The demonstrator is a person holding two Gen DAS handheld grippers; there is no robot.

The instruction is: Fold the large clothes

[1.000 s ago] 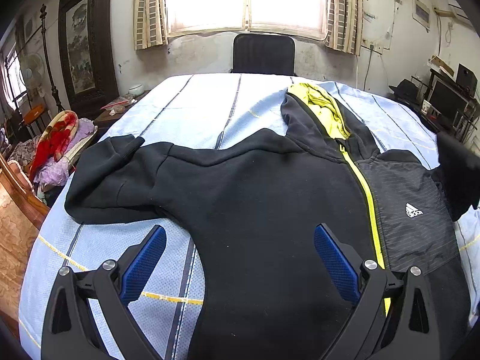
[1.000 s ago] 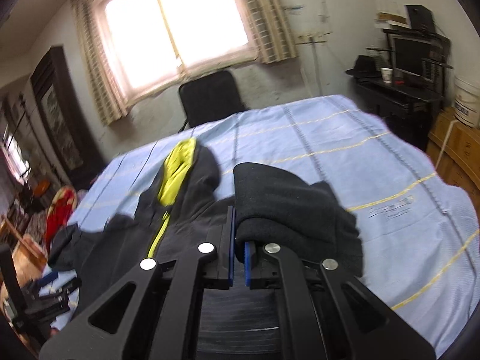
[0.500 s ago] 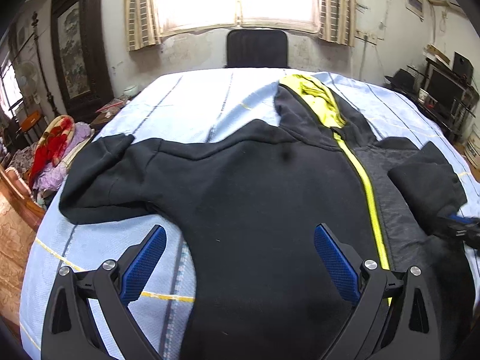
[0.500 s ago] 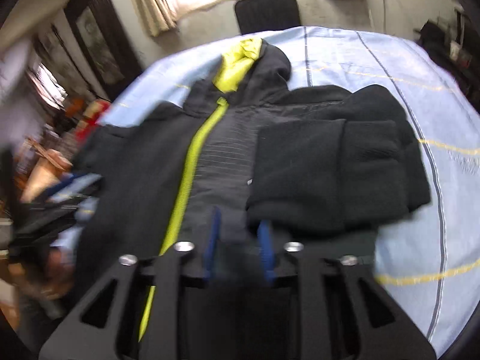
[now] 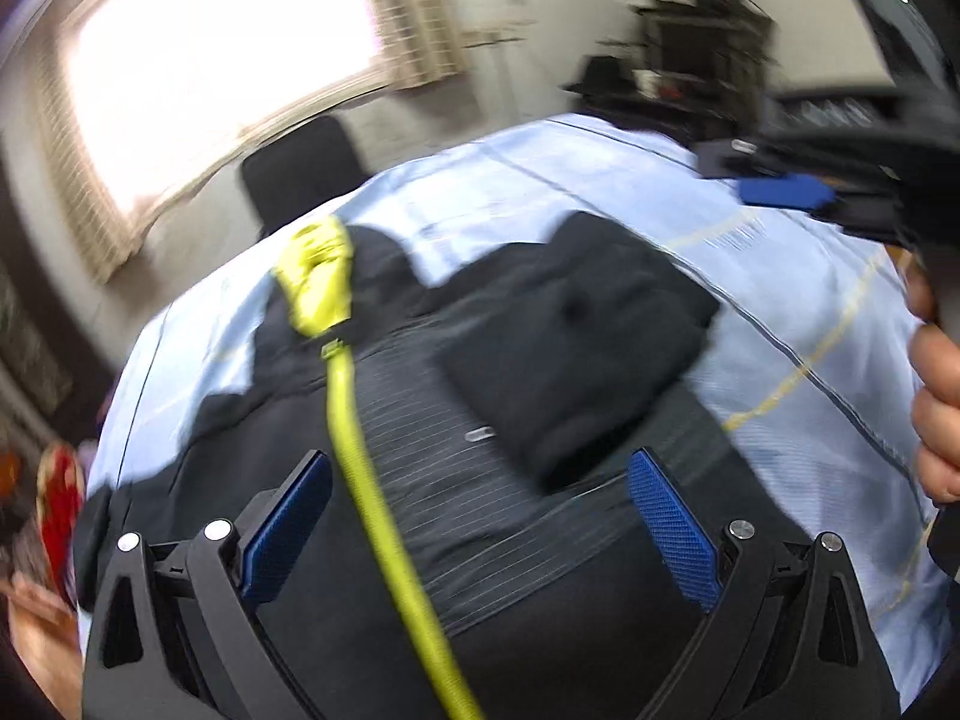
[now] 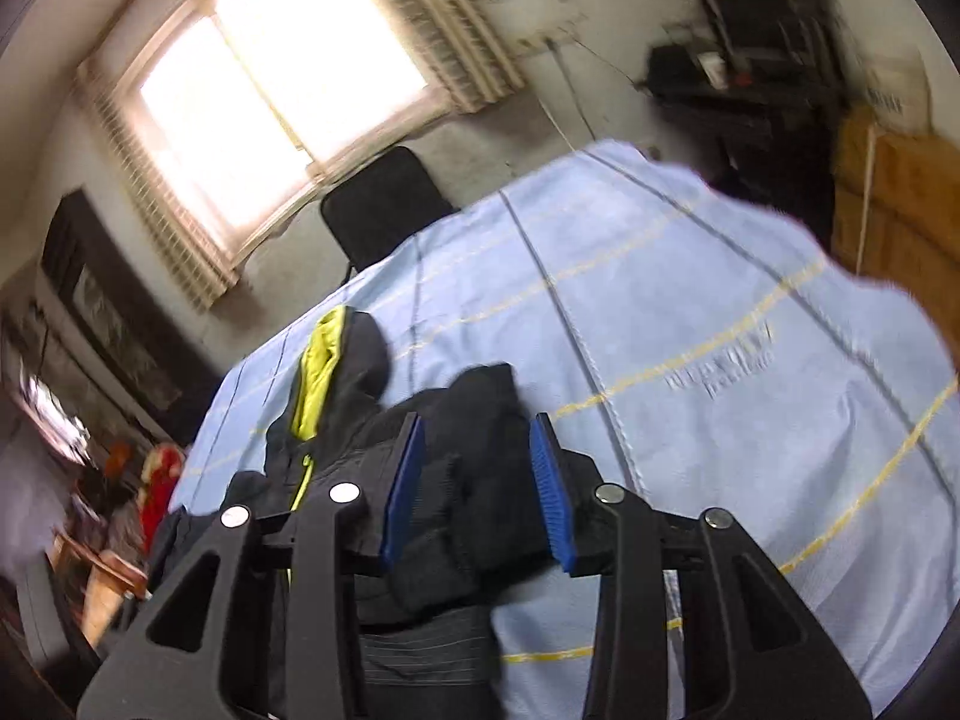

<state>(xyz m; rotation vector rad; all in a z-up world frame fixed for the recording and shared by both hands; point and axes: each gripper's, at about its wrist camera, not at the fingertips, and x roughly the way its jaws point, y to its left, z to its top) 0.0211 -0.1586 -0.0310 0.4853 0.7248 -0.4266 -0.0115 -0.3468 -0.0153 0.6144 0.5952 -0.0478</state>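
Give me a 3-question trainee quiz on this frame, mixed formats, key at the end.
1. True or false: the sleeve on the logo side of the black zip hoodie lies folded in over the chest.
2. Multiple choice: what is between the jaws of the left gripper? A) a pinched sleeve cuff B) nothing gripped, jaws wide over the hoodie C) the edge of the sheet
3. Fill in: the hoodie's zipper and hood lining are coloured ____.

Key
1. True.
2. B.
3. Yellow-green.

Note: the right gripper is open too, clear of the sleeve, above the light blue sheet.
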